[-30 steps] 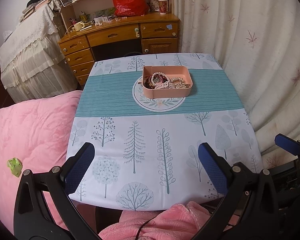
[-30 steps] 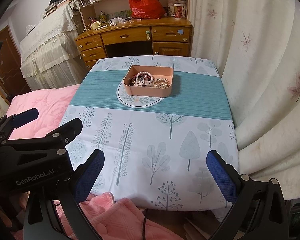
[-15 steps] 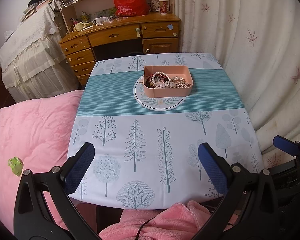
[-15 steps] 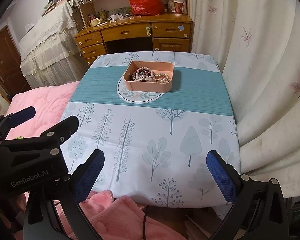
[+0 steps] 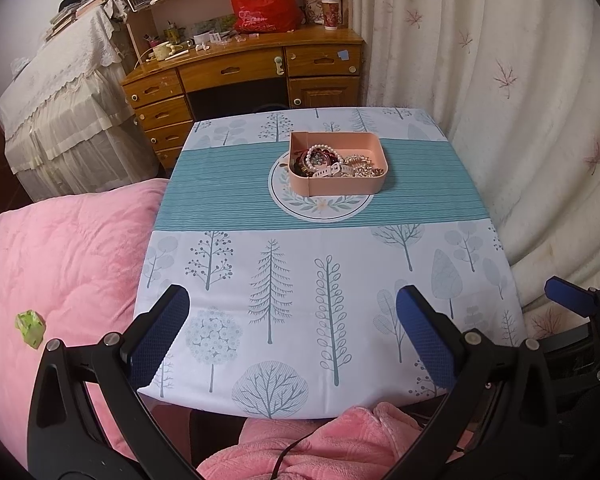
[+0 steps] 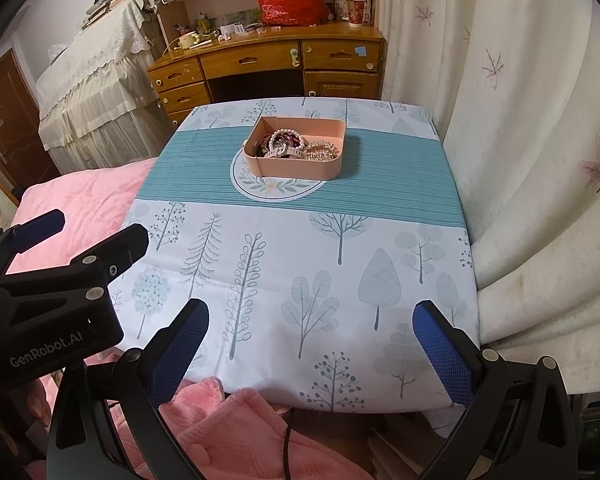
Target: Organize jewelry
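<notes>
A pink tray (image 5: 340, 186) stands on the teal band of the table, on a round leaf print, and also shows in the right wrist view (image 6: 300, 168). It holds a tangle of jewelry (image 5: 332, 162): a pearl bracelet, a white watch strap, gold chains and dark pieces, also seen in the right wrist view (image 6: 296, 146). My left gripper (image 5: 292, 320) is open and empty over the near edge of the table, far from the tray. My right gripper (image 6: 312, 334) is open and empty, also at the near edge. The left gripper's body shows in the right wrist view (image 6: 52, 292).
The table (image 5: 300, 280) has a tree-print cloth. A pink quilt (image 5: 60, 264) with a small green object (image 5: 31, 327) lies to the left. A cream curtain (image 5: 520, 120) hangs on the right. A wooden desk (image 5: 240, 76) with a red bag (image 5: 264, 6) stands behind.
Both views have pulled back and risen a little, so the tray sits slightly farther away. Both grippers stay open and empty.
</notes>
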Demonstrator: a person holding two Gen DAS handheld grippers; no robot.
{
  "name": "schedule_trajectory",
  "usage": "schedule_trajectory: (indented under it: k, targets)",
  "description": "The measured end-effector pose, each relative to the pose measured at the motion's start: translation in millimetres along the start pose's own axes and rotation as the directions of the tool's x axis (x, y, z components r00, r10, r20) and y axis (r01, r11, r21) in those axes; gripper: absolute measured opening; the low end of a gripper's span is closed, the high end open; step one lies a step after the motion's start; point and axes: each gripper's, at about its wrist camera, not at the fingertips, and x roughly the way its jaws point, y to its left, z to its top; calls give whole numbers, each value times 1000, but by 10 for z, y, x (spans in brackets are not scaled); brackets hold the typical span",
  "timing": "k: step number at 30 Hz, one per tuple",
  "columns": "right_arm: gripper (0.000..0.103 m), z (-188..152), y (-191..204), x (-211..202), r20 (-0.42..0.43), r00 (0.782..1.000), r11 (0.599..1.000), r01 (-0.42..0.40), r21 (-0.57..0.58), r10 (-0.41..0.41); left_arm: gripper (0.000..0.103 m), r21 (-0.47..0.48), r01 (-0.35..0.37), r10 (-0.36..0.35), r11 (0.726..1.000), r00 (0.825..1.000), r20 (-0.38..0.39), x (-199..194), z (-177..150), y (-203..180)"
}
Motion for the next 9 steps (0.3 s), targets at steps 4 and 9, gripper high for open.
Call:
schedule_trajectory:
  k: [4, 9]
  targets:
    - [103, -7, -8, 8, -2, 1000, 1000, 1, 3, -1, 103, 2, -2, 2, 1000, 1000, 2, -6, -3, 4]
    - [103, -15, -45, 46, -11, 1000, 1000, 1, 18, 0, 103, 2, 0, 0, 1000, 1000, 0, -9, -5, 10]
